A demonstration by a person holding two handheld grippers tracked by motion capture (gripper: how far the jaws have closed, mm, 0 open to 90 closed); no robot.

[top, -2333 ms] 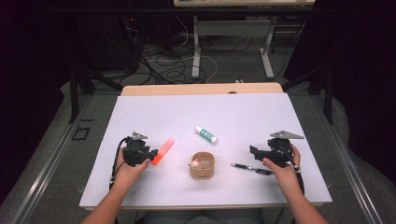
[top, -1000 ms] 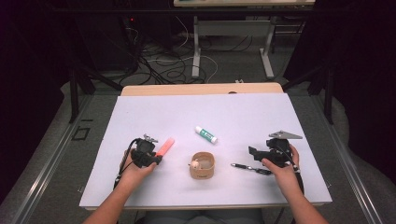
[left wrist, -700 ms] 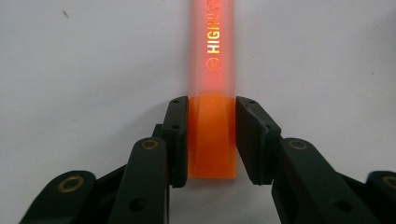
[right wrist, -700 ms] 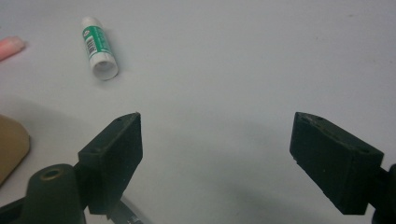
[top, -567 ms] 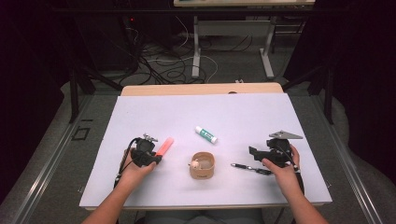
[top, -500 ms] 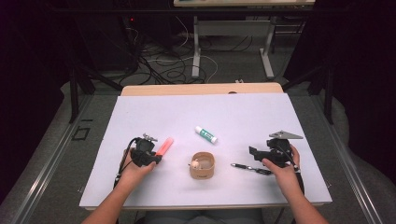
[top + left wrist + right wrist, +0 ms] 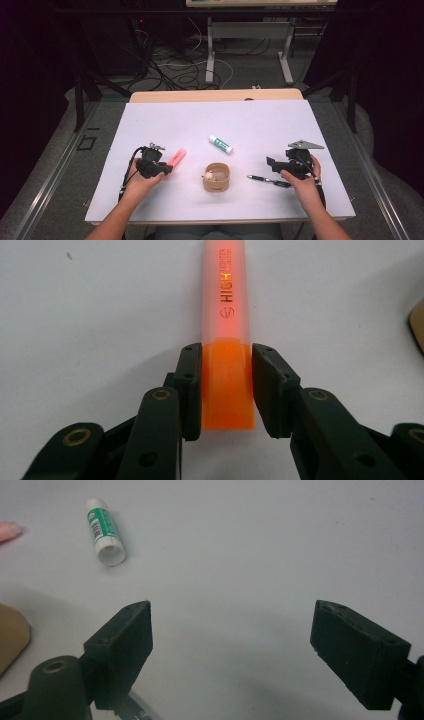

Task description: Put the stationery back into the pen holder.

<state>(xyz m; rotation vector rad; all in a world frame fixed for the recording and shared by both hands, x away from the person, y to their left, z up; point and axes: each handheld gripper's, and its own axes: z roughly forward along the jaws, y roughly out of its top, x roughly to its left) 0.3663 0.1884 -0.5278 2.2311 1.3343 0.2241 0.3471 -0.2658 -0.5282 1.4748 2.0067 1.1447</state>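
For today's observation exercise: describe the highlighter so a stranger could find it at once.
Start at the white table and go to its left side, where the left gripper has its jaws on either side of one end. There lies the translucent orange highlighter pen, slanting away from the hand. It is the one orange thing, unlike the white-and-green glue stick.

Lab: cables point(image 7: 185, 75), white table point(image 7: 260, 120)

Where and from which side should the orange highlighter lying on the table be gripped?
Grip the highlighter at its orange end cap, coming in along its length from that end. It lies flat, and the left gripper already straddles the cap's narrow flat sides.
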